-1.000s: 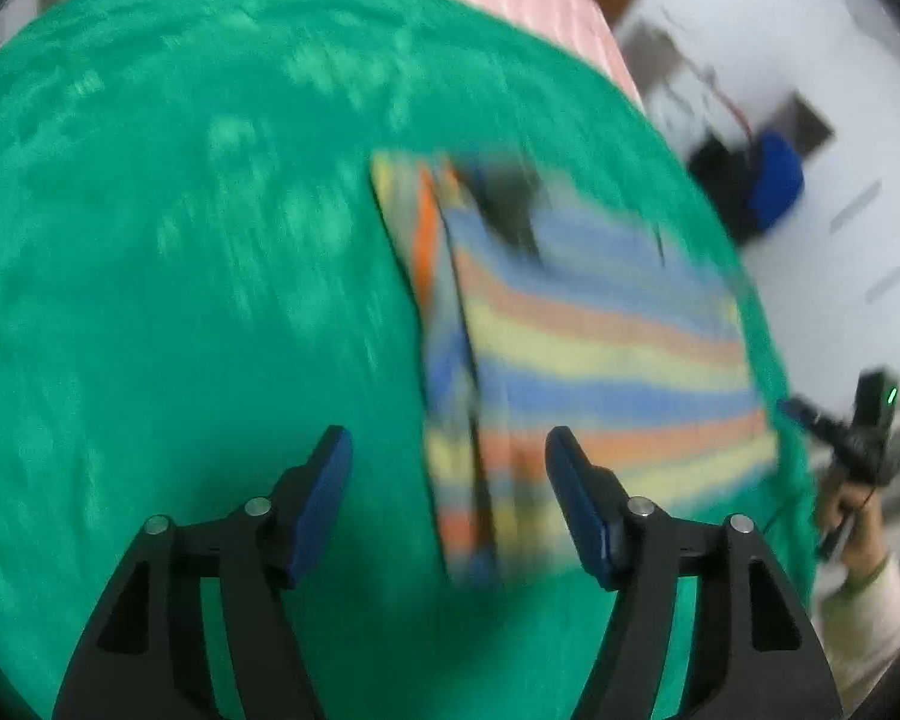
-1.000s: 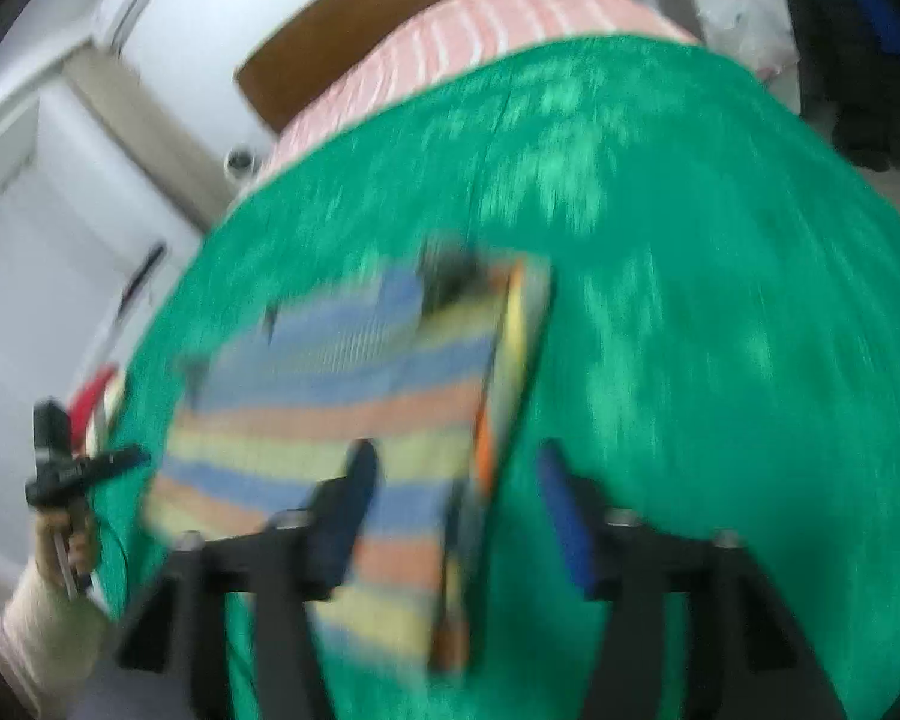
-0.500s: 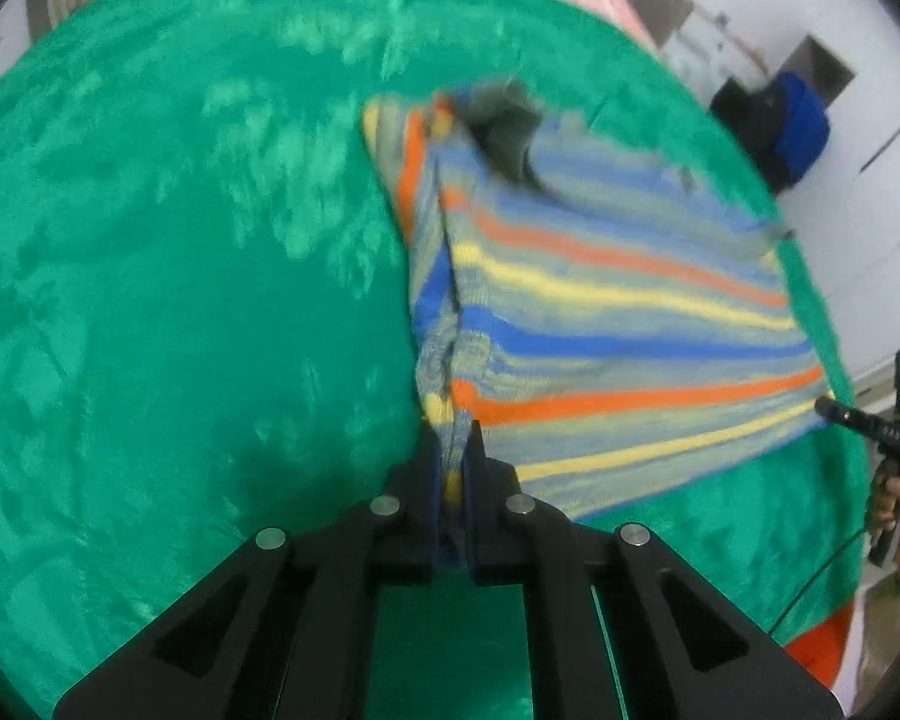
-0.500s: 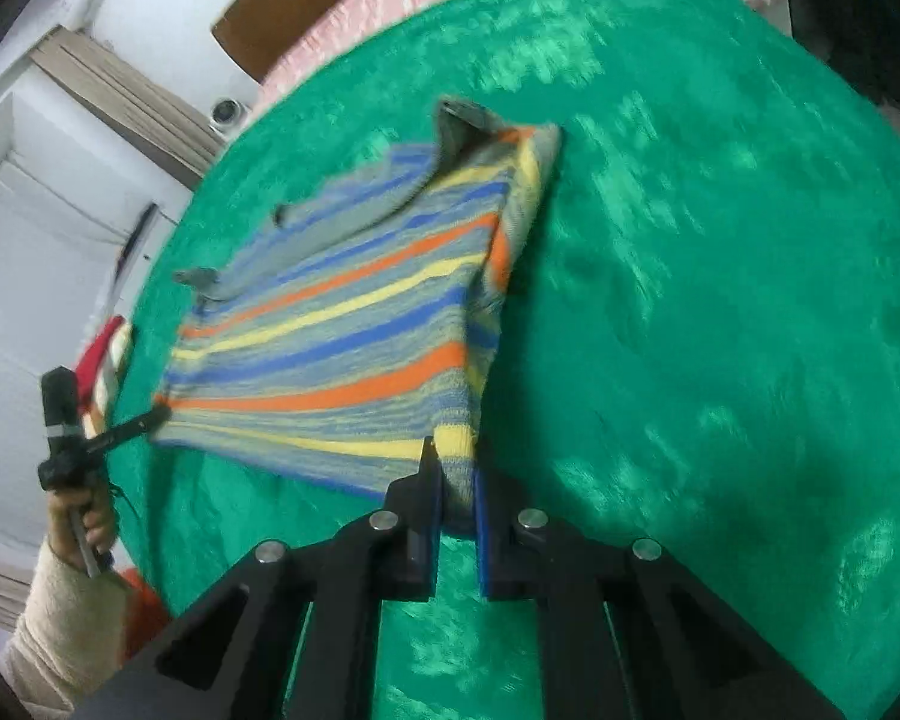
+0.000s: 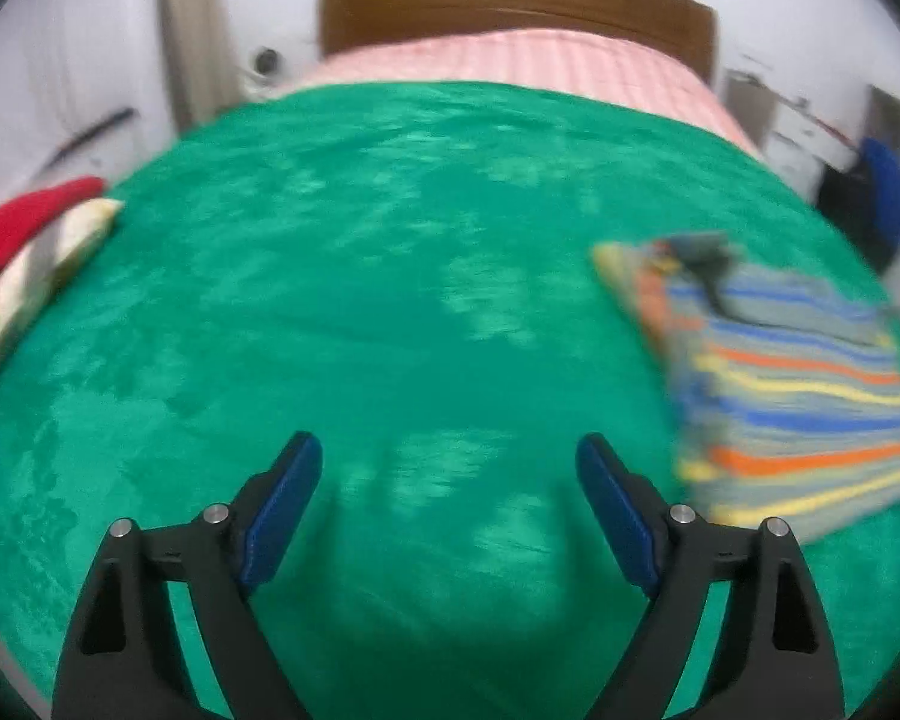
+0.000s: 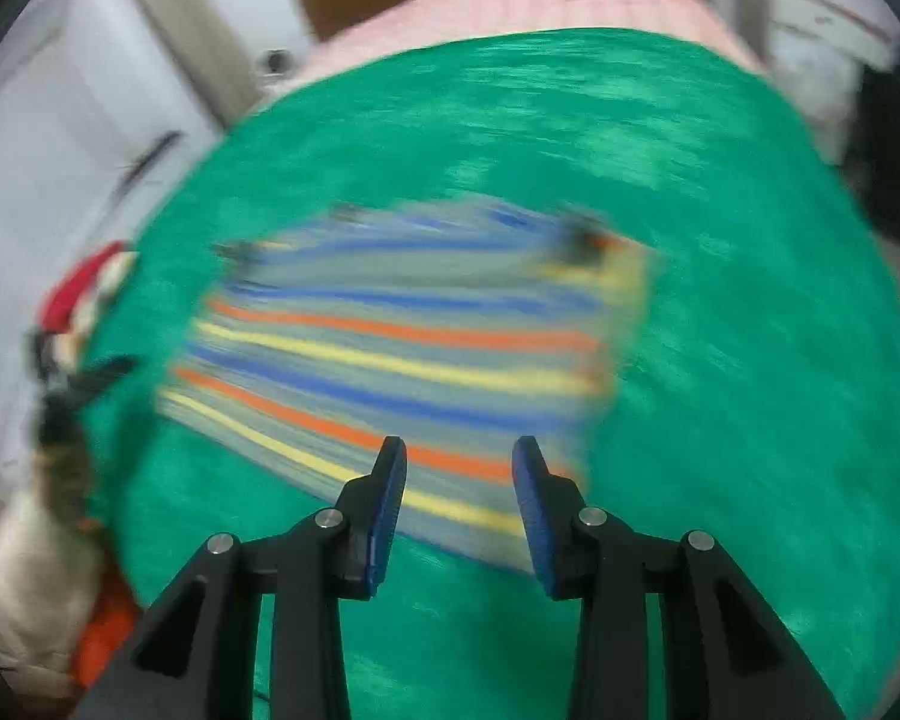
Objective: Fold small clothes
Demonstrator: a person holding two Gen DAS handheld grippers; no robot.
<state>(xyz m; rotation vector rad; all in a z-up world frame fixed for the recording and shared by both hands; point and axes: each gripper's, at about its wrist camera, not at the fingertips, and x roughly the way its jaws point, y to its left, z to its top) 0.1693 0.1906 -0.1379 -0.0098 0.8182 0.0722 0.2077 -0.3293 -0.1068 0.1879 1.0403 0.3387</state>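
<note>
Folded garment (image 5: 798, 396): lies flat on the blanket (image 5: 390, 300), toward its right side in the left wrist view.
Blanket: spread over the bed (image 5: 528, 60).
Headboard (image 5: 510, 6): behind the bed, against the wall.
Pile of clothes (image 5: 24, 240): at the blanket's left edge, well apart from the folded garment.

A plain green blanket (image 5: 390, 312) fills most of the frame. At right lies a garment (image 5: 798, 396) striped blue, orange, yellow and grey. Beyond, at top, a pink-and-white striped sheet (image 5: 510, 60) meets a brown headboard (image 5: 510, 6). At left, a red-and-cream cloth (image 5: 24, 240).
</note>
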